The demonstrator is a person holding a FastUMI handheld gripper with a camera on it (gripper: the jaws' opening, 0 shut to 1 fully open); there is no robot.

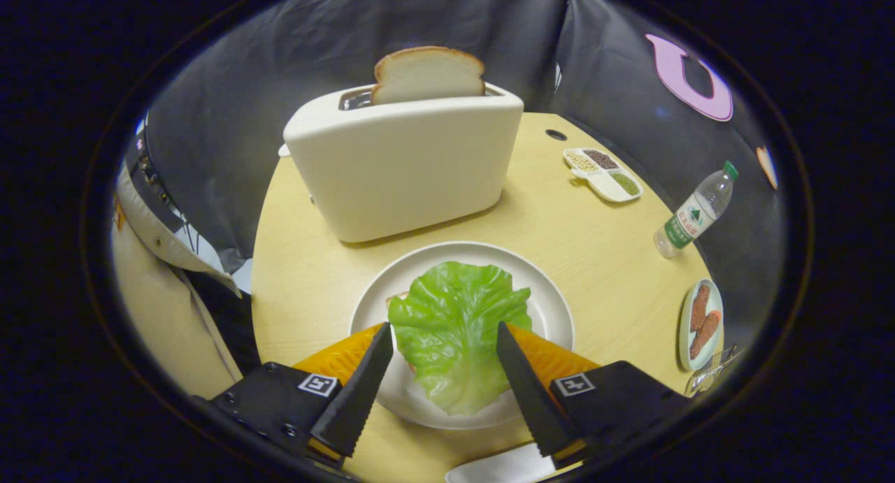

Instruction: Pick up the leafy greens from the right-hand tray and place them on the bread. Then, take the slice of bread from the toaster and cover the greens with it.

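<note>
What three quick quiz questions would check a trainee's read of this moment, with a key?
1. True or false: the leafy greens lie on the white plate.
2. Where is the slice of bread? A) standing in the toaster B) flat on the greens C) beside the water bottle
3. How does the gripper stand relative to the greens?

Key:
1. True.
2. A.
3. Open, one finger on each side of the leaf, not pressing it.
</note>
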